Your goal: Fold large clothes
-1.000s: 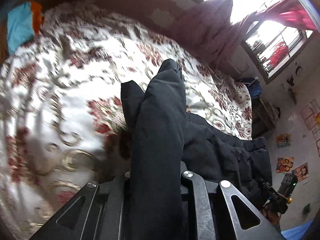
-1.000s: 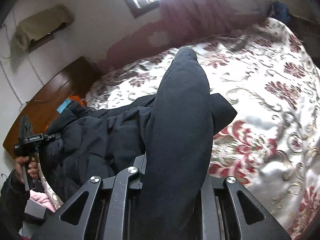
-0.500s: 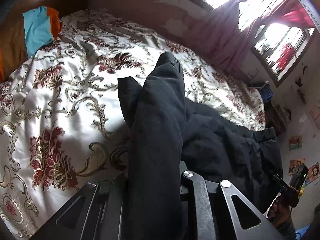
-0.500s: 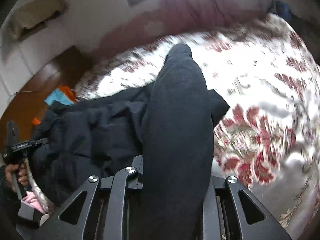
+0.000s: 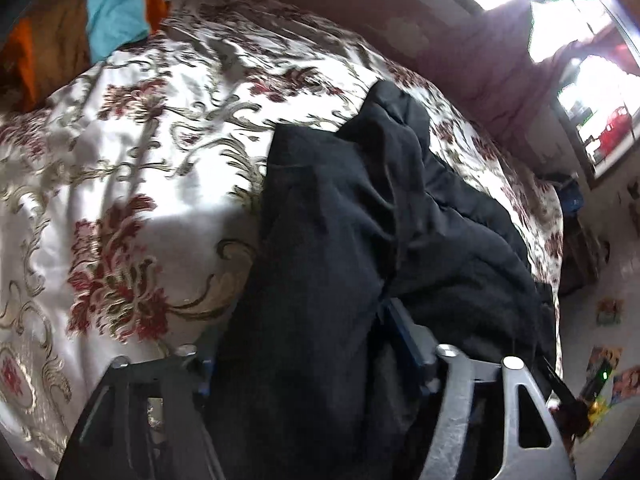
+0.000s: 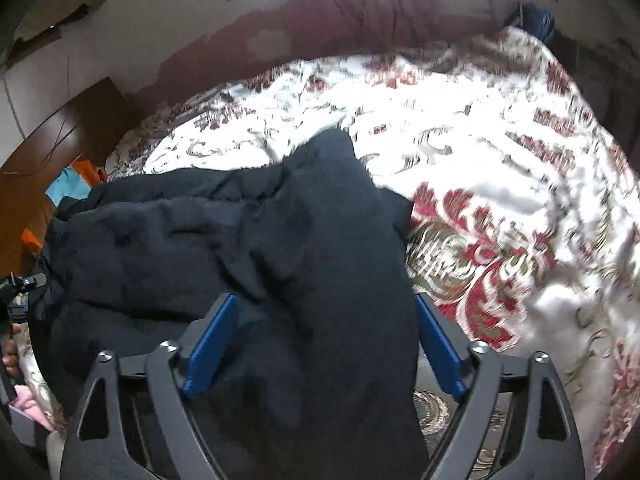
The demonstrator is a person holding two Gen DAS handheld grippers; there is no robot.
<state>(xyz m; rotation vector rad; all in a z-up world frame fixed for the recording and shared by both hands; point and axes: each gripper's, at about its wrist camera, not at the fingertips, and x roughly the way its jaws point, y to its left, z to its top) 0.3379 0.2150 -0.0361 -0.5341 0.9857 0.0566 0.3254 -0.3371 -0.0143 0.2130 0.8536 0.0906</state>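
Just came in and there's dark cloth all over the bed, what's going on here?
A person with a gripper in each hand is folding a black garment on the floral bedspread. The jaws of both the left gripper and the right gripper have just been opening. The cloth lies between them, no longer pinched.

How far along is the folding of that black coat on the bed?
Done: one fold of the black coat has been laid onto the flowered bedspread. In hand: the left gripper and right gripper have just been opening, with cloth lying loose between the fingers. Left: the coat is a rumpled heap, so more folds and smoothing.
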